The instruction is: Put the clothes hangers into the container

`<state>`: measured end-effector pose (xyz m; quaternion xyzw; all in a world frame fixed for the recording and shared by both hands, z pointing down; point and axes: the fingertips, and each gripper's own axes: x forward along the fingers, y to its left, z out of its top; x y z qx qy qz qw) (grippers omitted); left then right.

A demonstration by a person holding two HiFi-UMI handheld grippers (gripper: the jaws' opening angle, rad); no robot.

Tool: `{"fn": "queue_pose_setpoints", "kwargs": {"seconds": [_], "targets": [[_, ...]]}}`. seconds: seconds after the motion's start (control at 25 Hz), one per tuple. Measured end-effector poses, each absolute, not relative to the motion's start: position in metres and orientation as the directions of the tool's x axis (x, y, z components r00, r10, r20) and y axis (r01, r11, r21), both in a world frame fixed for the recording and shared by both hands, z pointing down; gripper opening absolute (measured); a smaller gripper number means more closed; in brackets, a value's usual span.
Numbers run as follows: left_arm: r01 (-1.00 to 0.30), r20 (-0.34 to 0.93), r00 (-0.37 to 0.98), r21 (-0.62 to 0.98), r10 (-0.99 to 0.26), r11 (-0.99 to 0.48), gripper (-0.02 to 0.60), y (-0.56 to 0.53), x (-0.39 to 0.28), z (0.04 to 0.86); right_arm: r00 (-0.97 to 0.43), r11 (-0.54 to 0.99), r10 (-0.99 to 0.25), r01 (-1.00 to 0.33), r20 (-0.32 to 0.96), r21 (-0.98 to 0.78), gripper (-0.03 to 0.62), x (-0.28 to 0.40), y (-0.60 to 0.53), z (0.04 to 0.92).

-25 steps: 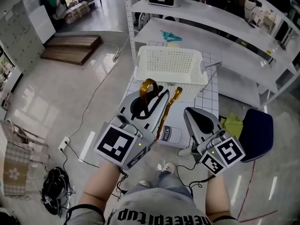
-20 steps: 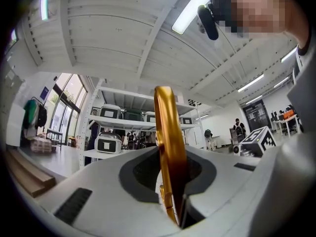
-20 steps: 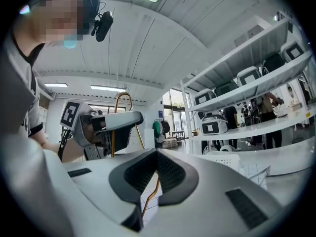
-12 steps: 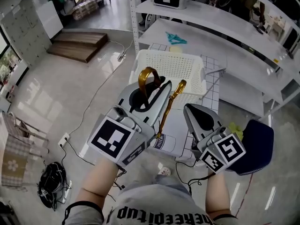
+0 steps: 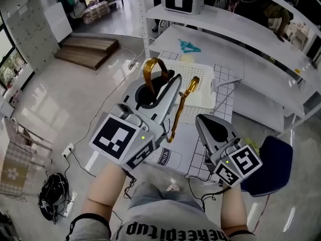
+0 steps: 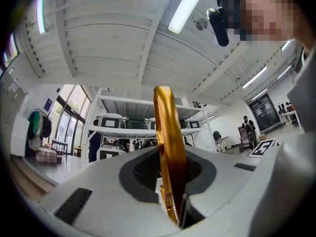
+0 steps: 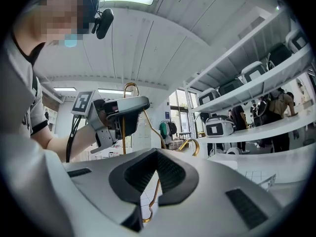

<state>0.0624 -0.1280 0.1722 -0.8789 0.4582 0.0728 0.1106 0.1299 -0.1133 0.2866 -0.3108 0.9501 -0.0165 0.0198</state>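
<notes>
A gold metal clothes hanger [image 5: 178, 112] is clamped in my left gripper [image 5: 168, 82], its hook [image 5: 149, 68] sticking up past the jaws. The gripper holds it in the air, in front of the white lattice basket [image 5: 203, 84] on the small table. In the left gripper view the hanger [image 6: 168, 147] runs upright between the closed jaws [image 6: 170, 181]. My right gripper [image 5: 203, 124] hovers lower right, shut with nothing in it. The right gripper view looks over its jaws [image 7: 153, 181] at the left gripper [image 7: 126, 110] and the hanger's curved end [image 7: 190, 143].
The basket stands on a table with a grid-pattern cloth [image 5: 223, 79]; a white "milk" container [image 5: 168, 157] sits at its near edge. White shelving [image 5: 241, 49] rises behind, holding a teal item [image 5: 189, 46]. A dark blue chair [image 5: 271, 164] is at right. Cables and a black bag [image 5: 52, 202] lie on the floor.
My left gripper has risen and moved forward with the hanger, so it now overlaps the basket in the head view. The right gripper has stayed where it was.
</notes>
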Motion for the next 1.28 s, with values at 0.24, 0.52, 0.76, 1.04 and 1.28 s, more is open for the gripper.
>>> {"fn": "queue_pose_setpoints", "kwargs": {"seconds": [0.24,0.52,0.76,1.04,1.28], "targets": [[-0.817,-0.258,0.576,-0.141,-0.776,-0.560,0.084,-0.144,0.063,0.152,-0.797,0.796,-0.604,-0.603,-0.023,-0.051,0.009,0.132,-0.121,0.289],[-0.782,-0.284,0.618,-0.123,-0.733,-0.611,0.084,-0.171,0.060,0.137,-0.752,0.751,-0.659,-0.658,-0.014,-0.060,0.009,0.128,-0.138,0.291],[-0.742,-0.295,0.660,-0.110,-0.691,-0.661,0.084,-0.191,0.051,0.128,-0.708,0.707,-0.706,-0.704,-0.012,-0.063,0.009,0.114,-0.150,0.288],[-0.695,-0.340,0.692,-0.077,-0.637,-0.714,0.084,-0.214,0.039,0.105,-0.653,0.652,-0.758,-0.756,-0.007,-0.056,0.009,0.101,-0.163,0.283],[-0.647,-0.374,0.719,-0.054,-0.586,-0.760,0.084,-0.227,0.029,0.088,-0.605,0.604,-0.797,-0.796,0.001,-0.046,0.009,0.094,-0.173,0.281]]}}
